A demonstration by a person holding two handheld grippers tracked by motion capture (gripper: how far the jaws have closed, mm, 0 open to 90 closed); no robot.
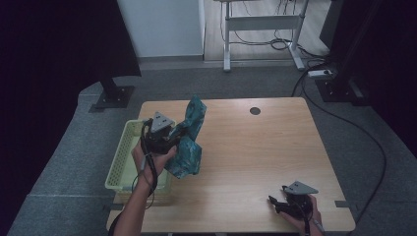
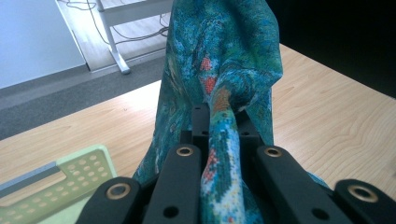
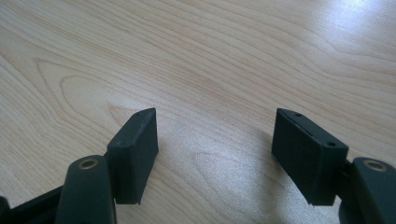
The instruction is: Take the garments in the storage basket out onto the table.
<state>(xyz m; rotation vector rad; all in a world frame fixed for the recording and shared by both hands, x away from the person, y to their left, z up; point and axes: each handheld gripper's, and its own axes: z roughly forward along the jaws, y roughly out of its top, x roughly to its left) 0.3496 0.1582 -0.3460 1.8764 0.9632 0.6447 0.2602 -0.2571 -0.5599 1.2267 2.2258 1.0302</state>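
The counter (image 1: pixel 255 162) carries everything here, and the pale green perforated basket (image 1: pixel 118 162) at its left edge serves as the landmark. Just right of that basket, the left gripper (image 1: pixel 173 133) holds a teal patterned cloth (image 1: pixel 189 147) lifted above the wood, its jaws clenched on a bunched fold while the rest hangs and partly stands up beyond the grip. The step in hand looks like moving this cloth with respect to the basket, either lifting it out or bringing it in; the pictures do not settle which. To do it well, I judge the grip should stay firm on the fold, the hand should rise enough that the hanging end clears the basket's rim, and the travel should be slow so the loose fabric does not drag or snag. The right gripper (image 1: pixel 281 203) rests far to the right of the basket, near the counter's front edge, jaws released and holding nothing. The left gripper view shows what the high view cannot: the fold of cloth (image 2: pixel 224 135) squeezed between the jaws, and a basket corner (image 2: pixel 70 182) close below. The right gripper view shows its spread jaws over bare wood grain (image 3: pixel 210 70).
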